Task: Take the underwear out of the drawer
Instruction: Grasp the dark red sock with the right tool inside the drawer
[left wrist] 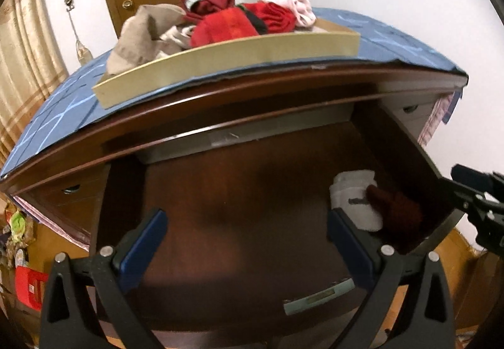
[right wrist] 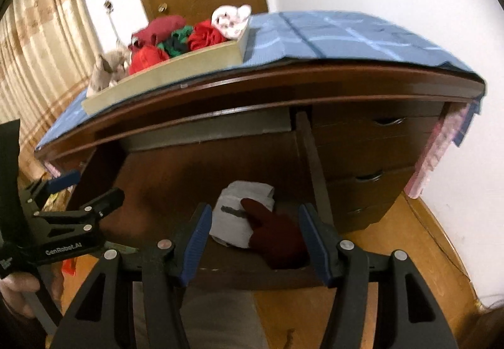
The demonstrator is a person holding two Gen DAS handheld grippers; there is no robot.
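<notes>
The wooden drawer [left wrist: 239,191] [right wrist: 176,172] stands pulled out. In its right front corner lie a folded white-grey underwear piece [left wrist: 356,201] [right wrist: 239,213] and a dark red piece [left wrist: 393,213] [right wrist: 280,235], touching each other. My left gripper [left wrist: 247,242] hangs open over the bare drawer floor, left of the garments; in the right wrist view it shows at the left [right wrist: 91,188]. My right gripper [right wrist: 256,238] is open just above the two pieces, framing them without touching. Its tip shows at the left wrist view's right edge [left wrist: 472,197].
A shallow beige box [left wrist: 226,59] [right wrist: 176,71] heaped with red, tan and pink clothes sits on the blue cloth [left wrist: 53,122] [right wrist: 346,34] covering the dresser top. Closed drawers [right wrist: 371,153] stand right of the open one. A door, a curtain and wooden floor surround.
</notes>
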